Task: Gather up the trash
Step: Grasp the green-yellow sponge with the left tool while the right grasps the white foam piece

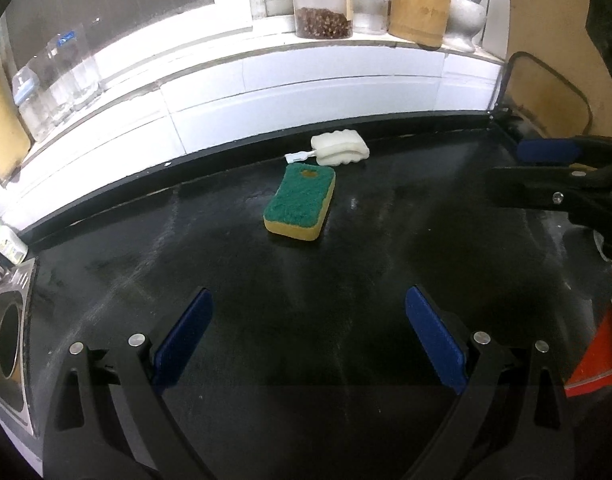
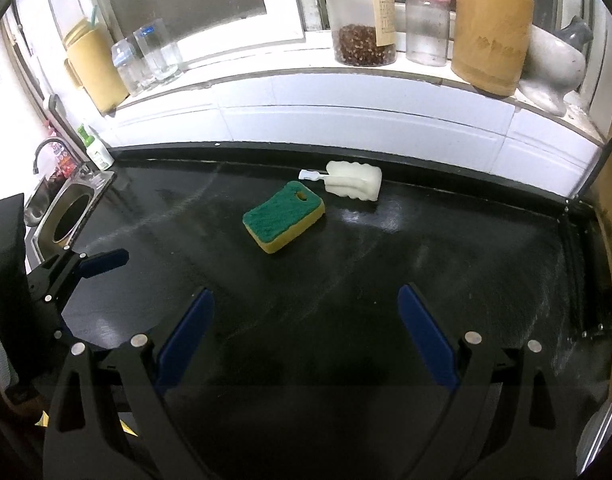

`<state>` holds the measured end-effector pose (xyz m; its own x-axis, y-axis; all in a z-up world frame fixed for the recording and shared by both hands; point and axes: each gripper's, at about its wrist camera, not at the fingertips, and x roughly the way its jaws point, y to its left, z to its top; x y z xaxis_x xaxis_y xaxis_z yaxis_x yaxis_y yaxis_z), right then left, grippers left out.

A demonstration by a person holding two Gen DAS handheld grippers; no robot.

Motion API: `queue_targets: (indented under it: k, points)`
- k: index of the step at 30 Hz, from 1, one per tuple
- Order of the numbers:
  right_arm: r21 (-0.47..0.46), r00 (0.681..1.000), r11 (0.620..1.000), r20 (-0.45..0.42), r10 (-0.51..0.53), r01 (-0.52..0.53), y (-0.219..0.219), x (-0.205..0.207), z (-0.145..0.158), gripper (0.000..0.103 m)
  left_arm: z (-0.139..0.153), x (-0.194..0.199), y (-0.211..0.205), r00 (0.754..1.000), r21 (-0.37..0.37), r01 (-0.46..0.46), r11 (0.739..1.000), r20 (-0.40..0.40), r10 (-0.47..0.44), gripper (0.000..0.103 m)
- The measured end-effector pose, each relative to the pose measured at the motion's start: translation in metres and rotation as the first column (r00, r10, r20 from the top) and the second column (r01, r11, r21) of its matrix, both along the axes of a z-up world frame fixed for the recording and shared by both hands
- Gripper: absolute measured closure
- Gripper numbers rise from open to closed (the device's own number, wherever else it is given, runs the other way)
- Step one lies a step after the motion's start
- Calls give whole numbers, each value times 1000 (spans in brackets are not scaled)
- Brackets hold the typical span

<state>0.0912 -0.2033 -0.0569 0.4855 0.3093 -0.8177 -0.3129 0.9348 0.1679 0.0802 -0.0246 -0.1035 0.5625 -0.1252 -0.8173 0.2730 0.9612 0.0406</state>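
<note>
Both hand-held grippers, left (image 1: 308,336) and right (image 2: 306,332), agape, empty; sponge (image 1: 299,207) ahead; perhaps brush (image 1: 340,148) beyond

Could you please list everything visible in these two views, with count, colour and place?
Sponge: one, green top on yellow, mid countertop.
Sponge brush head: one, white, just behind the sponge by the back edge.
Countertop: one, black.
Jar of red-brown contents: one, clear, windowsill.
Baby bottle: one, pink collar, windowsill beside the jar.
Utensil holder: one, tan, windowsill right.
Mortar: one, grey, far right of sill.
Sink: one, steel, left.
Left gripper: open, empty.
Right gripper: open, empty.
</note>
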Motion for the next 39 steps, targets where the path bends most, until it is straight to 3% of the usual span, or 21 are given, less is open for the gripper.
queue_targets:
  k: [9,19,27,29,32,33,35,37,39]
  points:
    - [-33,998,999,-53,14,-16,0,52,-31,13,-32,57,-6,999,5,-3,1000,-47,3,9]
    - [-78,991,993,-107,78,-86,0,139,-105,13,-90,138,-9,996,-18,-19,1000,-88,17,9]
    - [-129,982,975,-80,171,-180,16,205,-148,14,-121,176,-12,993,-34,18,999,-114,-21,9]
    - [-130,977,970,-82,198,-208,22,214,-154,20,-124,179,-14,993,-34,32,999,-112,-36,11]
    - [-138,968,959,-79,237,-246,32,221,-162,29,-125,178,-18,993,-30,59,998,-105,-61,25]
    - [-149,966,955,-61,249,-256,35,221,-162,35,-123,177,-21,992,-28,72,997,-98,-74,39]
    - [-140,962,952,-60,267,-273,37,221,-160,67,-120,176,-26,990,-17,92,996,-111,-93,47]
    - [-114,963,957,-79,259,-267,36,220,-158,79,-118,174,-26,987,-40,86,995,-131,-91,53]
    - [-99,967,964,-84,240,-248,32,215,-153,83,-113,169,-24,988,-40,75,996,-135,-80,55]
